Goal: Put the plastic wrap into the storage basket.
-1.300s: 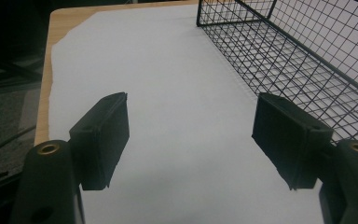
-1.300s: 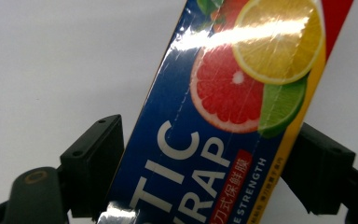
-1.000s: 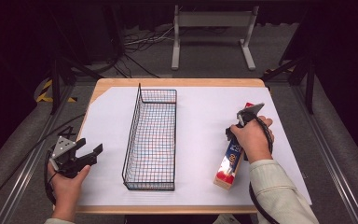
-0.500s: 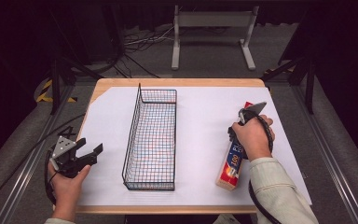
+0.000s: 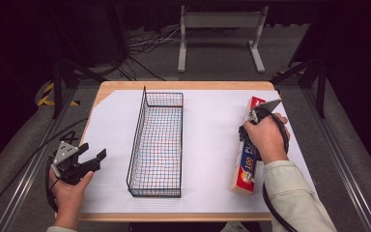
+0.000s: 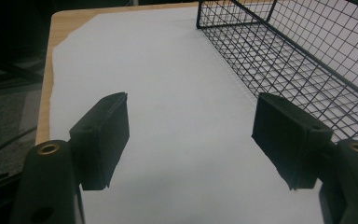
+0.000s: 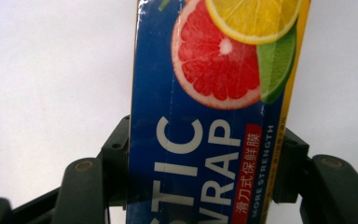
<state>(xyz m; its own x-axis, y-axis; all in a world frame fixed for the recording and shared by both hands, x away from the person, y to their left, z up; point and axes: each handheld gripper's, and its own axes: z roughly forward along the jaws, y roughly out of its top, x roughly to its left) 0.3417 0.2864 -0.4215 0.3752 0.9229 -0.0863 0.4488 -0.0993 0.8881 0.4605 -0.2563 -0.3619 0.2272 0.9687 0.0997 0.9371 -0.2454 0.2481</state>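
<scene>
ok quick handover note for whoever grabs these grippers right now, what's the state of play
Right gripper: jaws have just been closing and now press on both sides of the plastic wrap box. The box looks tilted, its far end raised, near end low by the table's front edge, right of the wire basket.
Left gripper: open, holding nothing, hovering over the white sheet left of the basket.
Done: box gripped and starting to lift.
Left: probably carry the box over and lay it in the basket, which has nothing in it yet, then release.
</scene>
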